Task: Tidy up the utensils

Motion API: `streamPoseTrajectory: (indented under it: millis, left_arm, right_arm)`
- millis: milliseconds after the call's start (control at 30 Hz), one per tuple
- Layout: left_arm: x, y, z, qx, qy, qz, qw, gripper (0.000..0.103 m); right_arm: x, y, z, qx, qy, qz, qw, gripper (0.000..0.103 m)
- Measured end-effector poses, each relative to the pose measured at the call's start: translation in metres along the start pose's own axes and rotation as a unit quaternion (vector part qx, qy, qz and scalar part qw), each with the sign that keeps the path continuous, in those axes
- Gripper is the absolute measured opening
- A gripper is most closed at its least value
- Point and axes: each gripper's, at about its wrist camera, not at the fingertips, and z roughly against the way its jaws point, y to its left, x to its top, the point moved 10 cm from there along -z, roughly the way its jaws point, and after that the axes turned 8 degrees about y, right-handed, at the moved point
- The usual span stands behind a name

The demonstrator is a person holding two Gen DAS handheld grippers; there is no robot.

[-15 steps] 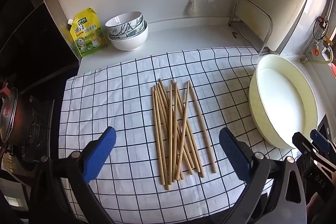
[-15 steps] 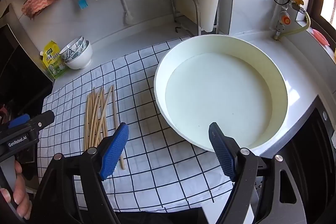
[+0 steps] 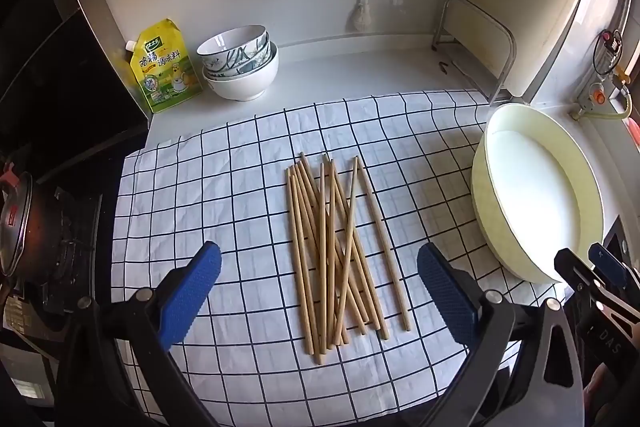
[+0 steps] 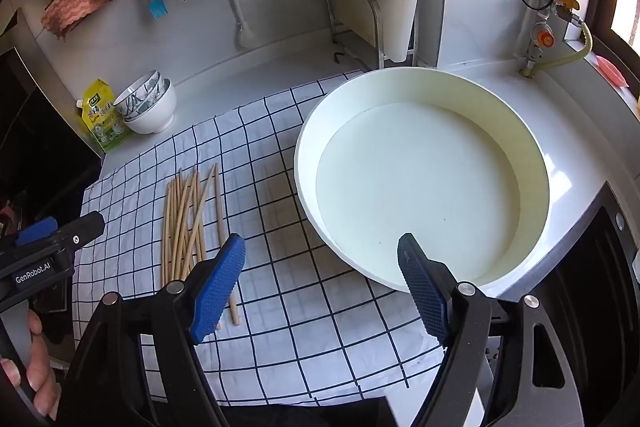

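Note:
Several wooden chopsticks [image 3: 336, 251] lie in a loose crossed pile on a white checked cloth [image 3: 224, 187]. My left gripper [image 3: 320, 291] hovers over their near ends, open wide, with nothing touched by its blue pads. In the right wrist view the same chopsticks [image 4: 188, 223] lie to the left. My right gripper [image 4: 322, 285] is open above the cloth [image 4: 304, 327], at the near rim of a large cream round basin [image 4: 536, 155]. The basin [image 3: 492, 227] sits at the cloth's right edge and holds nothing.
Stacked bowls [image 3: 240, 67] and a yellow seasoning pouch [image 3: 166, 67] stand at the back left. A pot on a stove [image 3: 24, 223] is at far left. A metal rack [image 3: 476, 47] with a cutting board stands behind the basin. A hand [image 4: 36, 371] holds the left gripper.

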Motion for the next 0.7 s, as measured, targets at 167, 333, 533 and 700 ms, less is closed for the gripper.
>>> streamPoseTrajectory:
  millis: [167, 333, 533, 700]
  left_arm:
    - [0.0025, -0.0008, 0.0015, 0.003, -0.005, -0.005, 1.0, 0.097]
    - [0.001, 0.0009, 0.0013, 0.003, -0.008, -0.004, 1.0, 0.097]
    - [0.0006, 0.0019, 0.002, 0.004, -0.009, -0.002, 1.0, 0.097]
    - [0.0, 0.0019, 0.0022, 0.005, -0.01, -0.003, 0.9999, 0.097]
  right_arm:
    - [-0.0009, -0.0002, -0.0018, 0.002, -0.004, 0.001, 1.0, 0.075]
    - [-0.0004, -0.0002, -0.0005, 0.003, -0.004, 0.0, 1.0, 0.075]
    - [-0.001, 0.0001, -0.0004, 0.003, -0.005, 0.0, 1.0, 0.075]
    - [-0.0016, -0.0001, -0.0005, 0.003, -0.005, 0.001, 1.0, 0.075]
